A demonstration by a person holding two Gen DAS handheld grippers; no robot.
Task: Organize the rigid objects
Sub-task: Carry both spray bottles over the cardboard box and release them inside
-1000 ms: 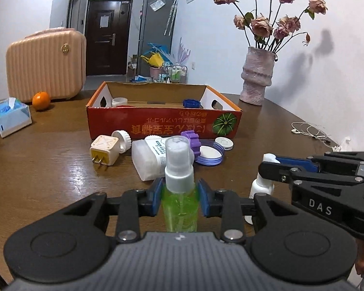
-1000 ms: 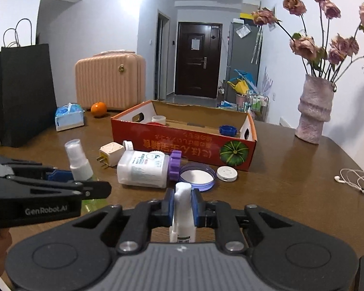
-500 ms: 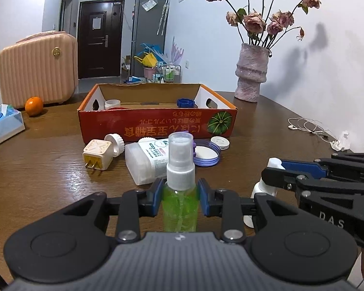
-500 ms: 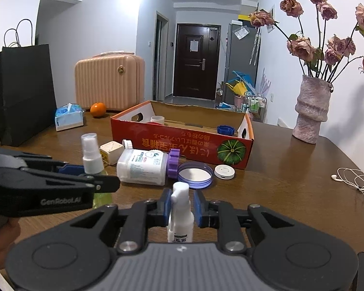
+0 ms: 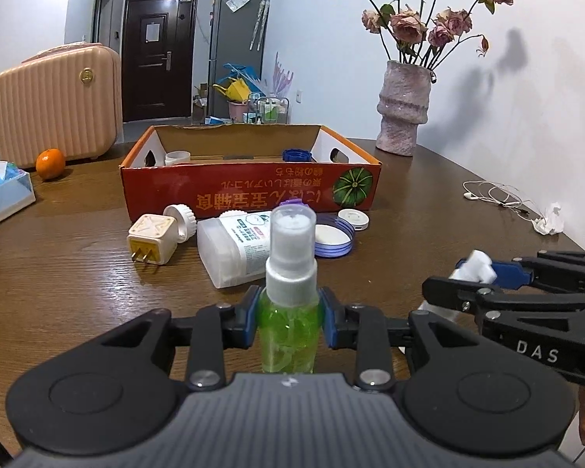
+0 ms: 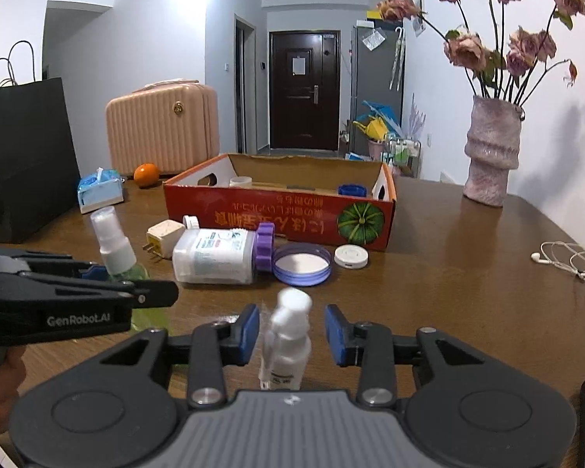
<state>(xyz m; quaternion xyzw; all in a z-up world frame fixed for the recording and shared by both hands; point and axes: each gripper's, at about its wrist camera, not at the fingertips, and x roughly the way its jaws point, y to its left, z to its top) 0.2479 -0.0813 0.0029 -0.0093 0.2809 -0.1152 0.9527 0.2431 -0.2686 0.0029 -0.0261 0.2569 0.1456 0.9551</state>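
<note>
My left gripper [image 5: 288, 321] is shut on a green spray bottle [image 5: 290, 273] held upright over the wooden table; it also shows at the left of the right wrist view [image 6: 115, 245]. My right gripper [image 6: 291, 335] is opening, and a small white spray bottle [image 6: 290, 347] stands between its blue pads [image 6: 249, 331] with a gap on each side. Ahead lie a white pill bottle with a purple cap [image 6: 214, 257], a plug adapter [image 5: 152, 238], a blue-rimmed lid [image 6: 302, 265], a white disc [image 6: 351, 256] and a white cap [image 5: 181, 220]. Behind them stands the red cardboard box [image 5: 249, 191].
A vase of dried roses [image 6: 491, 156] stands at the back right, with white earphones [image 6: 565, 261] near the right edge. A tissue box [image 5: 4, 191], an orange [image 5: 50, 162], a pink suitcase [image 5: 58, 105] and a black paper bag [image 6: 31, 156] stand on the left.
The right gripper's pads have spread away from the white spray bottle, which now stands free between them. The left gripper keeps its hold on the green bottle.
</note>
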